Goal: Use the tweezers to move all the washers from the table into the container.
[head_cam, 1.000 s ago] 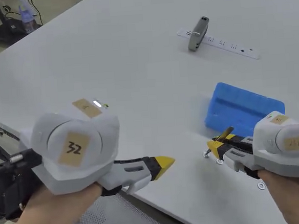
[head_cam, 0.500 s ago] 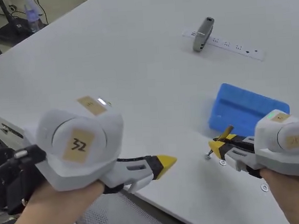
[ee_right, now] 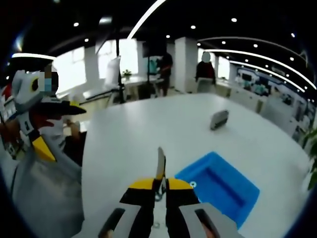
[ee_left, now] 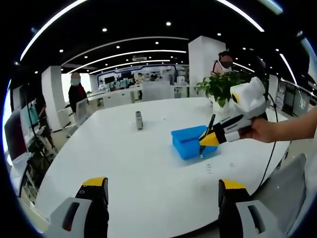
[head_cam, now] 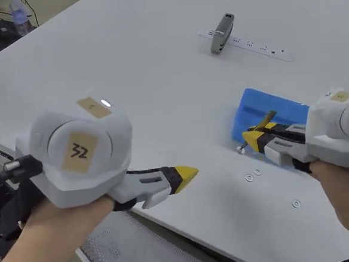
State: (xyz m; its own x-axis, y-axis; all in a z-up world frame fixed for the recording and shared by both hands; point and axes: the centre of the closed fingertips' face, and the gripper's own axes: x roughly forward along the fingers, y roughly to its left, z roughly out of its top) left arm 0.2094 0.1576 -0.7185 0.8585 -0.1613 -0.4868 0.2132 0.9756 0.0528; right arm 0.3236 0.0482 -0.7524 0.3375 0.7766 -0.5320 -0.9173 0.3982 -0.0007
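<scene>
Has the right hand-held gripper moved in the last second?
Yes. The right hand-held gripper went from the washers toward the blue container, its tweezers now at the near edge.

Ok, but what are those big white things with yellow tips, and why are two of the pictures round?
Those are grippers: tools with two jaws that a person holds, one in each hand. The square picture comes from a camera on the person's head, looking down at a white table. The round pictures come from little cameras riding on each gripper. The left gripper is open and holds nothing. The right gripper is shut on thin tweezers, close by a blue container. Three small washers lie on the table near it. Farther back is a power strip.
</scene>
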